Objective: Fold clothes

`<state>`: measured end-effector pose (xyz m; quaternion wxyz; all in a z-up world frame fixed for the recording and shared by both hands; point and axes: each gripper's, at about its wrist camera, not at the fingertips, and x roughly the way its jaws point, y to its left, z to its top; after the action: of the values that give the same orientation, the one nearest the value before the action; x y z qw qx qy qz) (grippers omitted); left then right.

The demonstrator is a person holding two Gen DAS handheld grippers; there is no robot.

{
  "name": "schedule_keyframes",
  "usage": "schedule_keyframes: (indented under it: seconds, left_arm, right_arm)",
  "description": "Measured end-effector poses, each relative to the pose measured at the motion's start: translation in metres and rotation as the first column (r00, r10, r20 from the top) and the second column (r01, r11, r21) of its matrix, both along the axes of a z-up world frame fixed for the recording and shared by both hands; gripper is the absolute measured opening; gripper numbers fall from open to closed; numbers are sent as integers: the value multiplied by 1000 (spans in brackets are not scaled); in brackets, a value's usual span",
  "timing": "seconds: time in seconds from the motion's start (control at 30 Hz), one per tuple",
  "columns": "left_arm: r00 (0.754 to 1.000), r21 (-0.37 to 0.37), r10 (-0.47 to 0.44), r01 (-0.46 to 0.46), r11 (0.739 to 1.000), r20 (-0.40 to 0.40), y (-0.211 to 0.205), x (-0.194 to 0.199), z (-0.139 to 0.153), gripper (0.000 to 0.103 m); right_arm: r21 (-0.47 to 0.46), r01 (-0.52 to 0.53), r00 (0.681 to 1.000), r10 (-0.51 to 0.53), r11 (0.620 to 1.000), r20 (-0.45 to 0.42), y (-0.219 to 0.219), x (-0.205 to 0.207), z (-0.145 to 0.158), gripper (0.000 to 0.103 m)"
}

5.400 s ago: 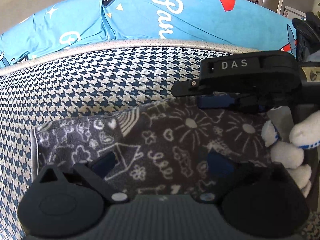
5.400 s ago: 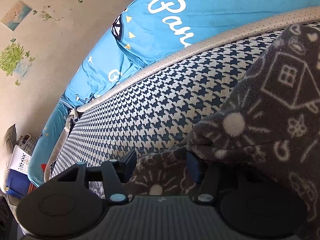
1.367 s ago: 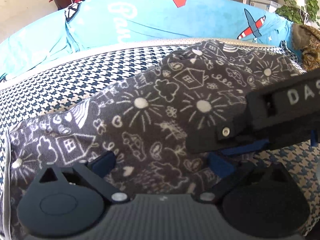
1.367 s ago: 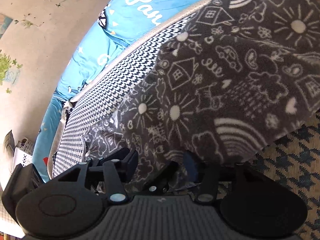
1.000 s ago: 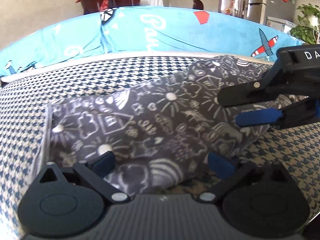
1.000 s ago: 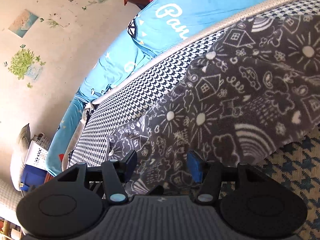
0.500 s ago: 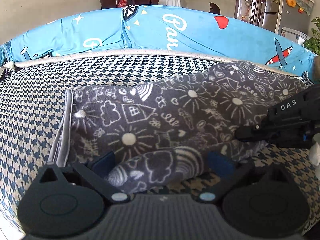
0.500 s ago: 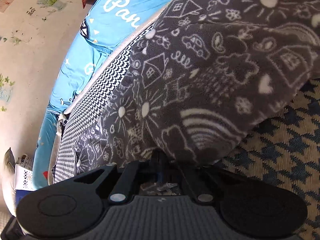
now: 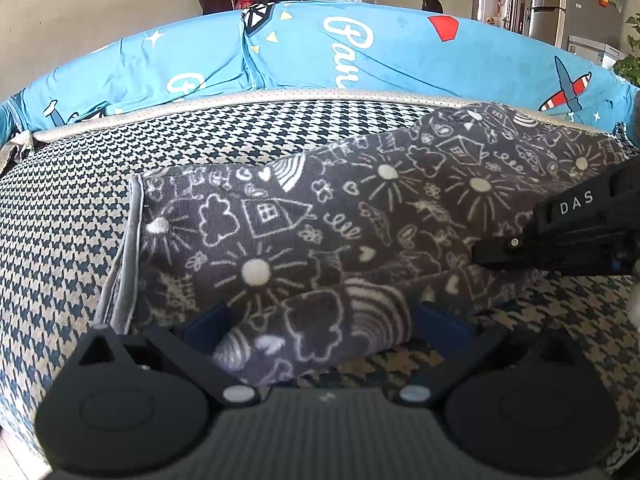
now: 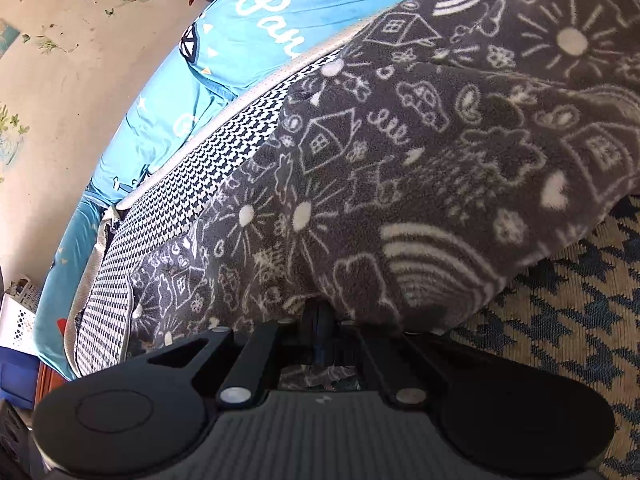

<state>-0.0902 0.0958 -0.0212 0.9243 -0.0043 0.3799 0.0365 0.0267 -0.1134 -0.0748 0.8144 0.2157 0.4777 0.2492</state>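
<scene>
Right wrist view: right hand-held gripper newly clenched on dark grey doodle-print fleece garment; left hand-held gripper released, straddling hem; next fold ready.

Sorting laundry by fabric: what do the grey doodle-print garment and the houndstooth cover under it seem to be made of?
The grey doodle-print garment looks like fleece: a matte, fuzzy nap with soft-edged white drawings, though the fibre can't be told. The houndstooth cover looks like a coarse woven textile, its blue-and-cream pattern showing visible threads, flat and without pile.
</scene>
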Motion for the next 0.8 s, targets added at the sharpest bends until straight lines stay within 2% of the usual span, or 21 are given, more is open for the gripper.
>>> schedule_keyframes:
  seconds: [0.17, 0.43, 0.8]
  left_arm:
    - [1000, 28, -7, 7, 1000, 3, -3, -1, -3, 103]
    - [999, 131, -34, 32, 991, 12, -15, -5, -13, 103]
    - [999, 68, -41, 39, 997, 24, -8, -15, -5, 103]
  right_arm:
    - [-9, -6, 1000, 6, 1000, 19, 1, -2, 1, 0]
    - [-53, -32, 996, 36, 998, 79, 6, -5, 3, 0]
    - [-74, -47, 993, 55, 996, 108, 9, -5, 4, 0]
